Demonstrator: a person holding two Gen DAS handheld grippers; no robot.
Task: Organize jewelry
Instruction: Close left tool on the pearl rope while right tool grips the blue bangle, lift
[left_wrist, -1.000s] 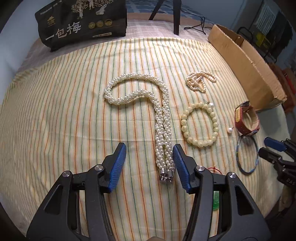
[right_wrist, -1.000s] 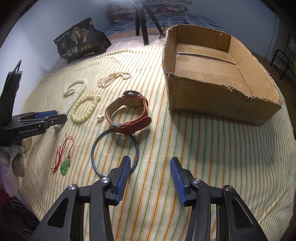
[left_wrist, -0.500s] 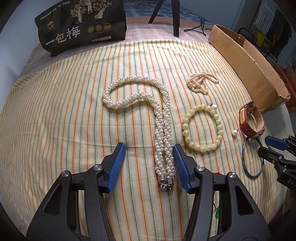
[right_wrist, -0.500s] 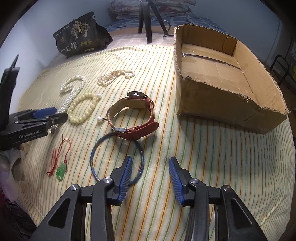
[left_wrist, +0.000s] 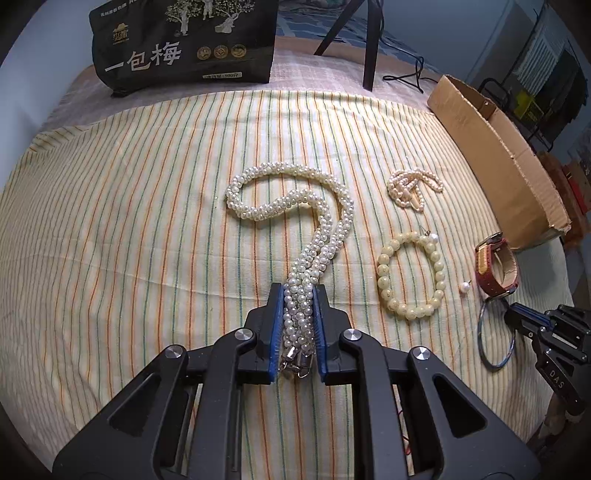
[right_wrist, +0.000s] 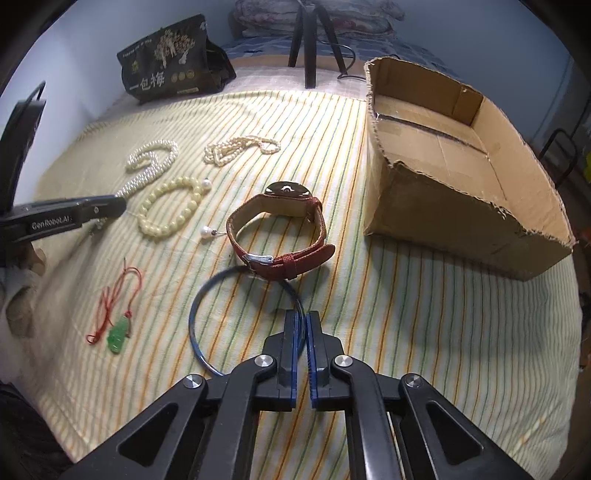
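Observation:
My left gripper (left_wrist: 298, 295) is shut on the clasp end of the thick white pearl necklace (left_wrist: 295, 199), which lies curled on the striped cloth; it also shows in the right wrist view (right_wrist: 151, 162). My right gripper (right_wrist: 303, 325) is shut on the rim of the thin blue bangle (right_wrist: 207, 306), lying flat, also in the left wrist view (left_wrist: 495, 339). The red-strap watch (right_wrist: 280, 229) rests on the bangle's far edge. The cream bead bracelet (right_wrist: 166, 210), small pearl strand (right_wrist: 240, 147), loose pearl earring (right_wrist: 207, 232) and green pendant on red cord (right_wrist: 118, 332) lie on the cloth.
An open cardboard box (right_wrist: 461, 206) stands at the right, its inside bare. A black snack bag (right_wrist: 173, 74) and tripod legs (right_wrist: 310, 40) stand at the far edge of the bed. The left gripper (right_wrist: 62, 218) reaches in from the left in the right wrist view.
Both grippers moved forward and closed: the left on the pearl necklace's clasp end, the right on the blue bangle's rim.

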